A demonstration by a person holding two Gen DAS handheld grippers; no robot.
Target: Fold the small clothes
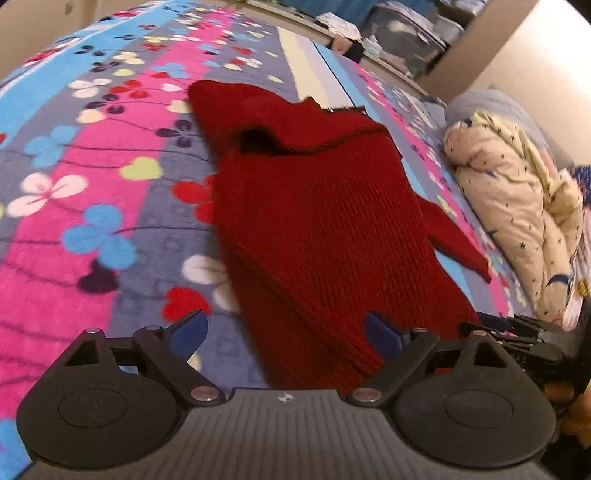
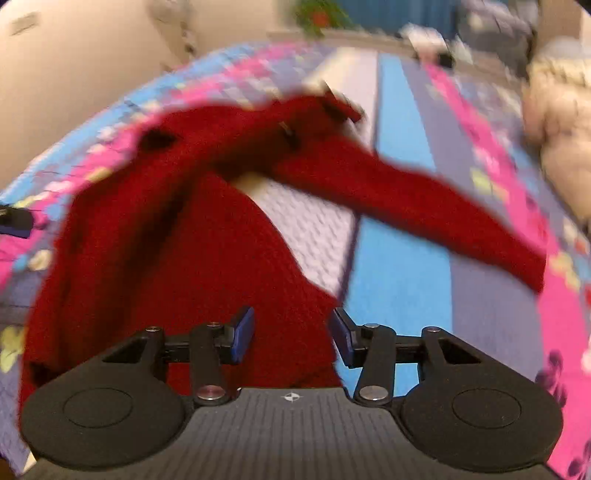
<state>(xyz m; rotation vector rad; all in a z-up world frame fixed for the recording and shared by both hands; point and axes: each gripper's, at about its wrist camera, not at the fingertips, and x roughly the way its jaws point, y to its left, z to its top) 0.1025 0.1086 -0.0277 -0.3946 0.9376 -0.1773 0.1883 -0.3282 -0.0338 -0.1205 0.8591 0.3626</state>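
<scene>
A small red knitted sweater (image 1: 314, 221) lies on a flowered bedspread (image 1: 92, 166), its hem toward me, its neck and hood end far away. My left gripper (image 1: 286, 332) is open, its blue pads astride the near hem, low over it. In the right wrist view the same sweater (image 2: 166, 240) is blurred, with one sleeve (image 2: 424, 206) stretched out to the right over the bedspread (image 2: 399, 277). My right gripper (image 2: 291, 334) is open with the sweater's lower right edge between its pads. Whether either gripper touches the knit is unclear.
A cream bundle of patterned bedding (image 1: 517, 221) lies at the right of the bed; it also shows blurred in the right wrist view (image 2: 561, 122). Storage bins and clutter (image 1: 402, 33) stand beyond the far edge. The right gripper's body (image 1: 517, 332) shows at the left view's right edge.
</scene>
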